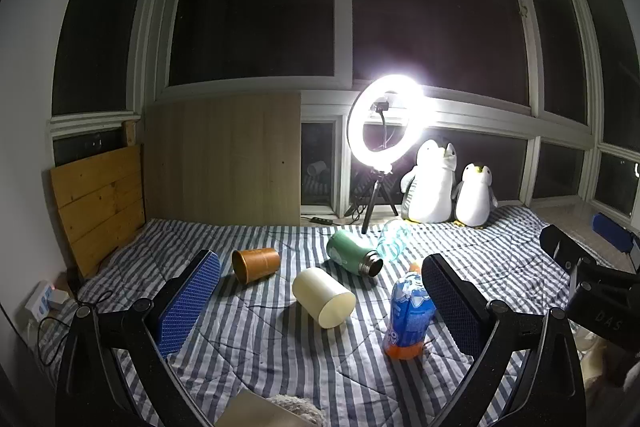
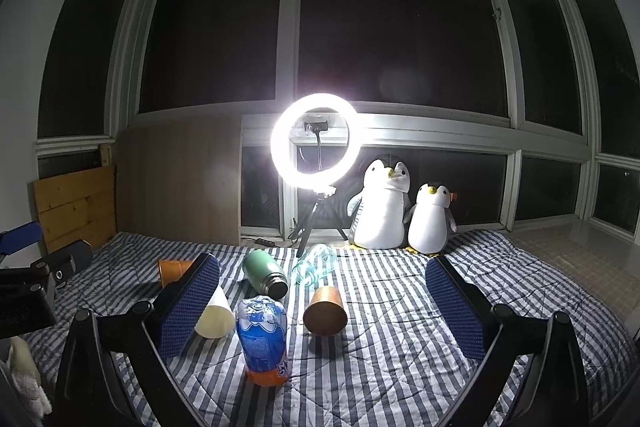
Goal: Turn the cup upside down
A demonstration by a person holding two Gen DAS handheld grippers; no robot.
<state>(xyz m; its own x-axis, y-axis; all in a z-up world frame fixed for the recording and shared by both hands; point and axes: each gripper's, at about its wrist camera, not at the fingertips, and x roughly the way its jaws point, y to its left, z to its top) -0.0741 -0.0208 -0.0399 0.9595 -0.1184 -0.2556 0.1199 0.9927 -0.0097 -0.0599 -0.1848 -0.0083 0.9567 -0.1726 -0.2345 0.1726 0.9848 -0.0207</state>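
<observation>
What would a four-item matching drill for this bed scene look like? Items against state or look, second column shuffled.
Column 1:
1. cream cup
2. green flask
3. soda bottle
4. ring light

Column 2:
A. standing, blue label
B. glowing, farthest back
C. on its side, dark open neck
D. on its side, pale and plain

Pairs: 1-D, 2-C, 3-A, 4-B
</observation>
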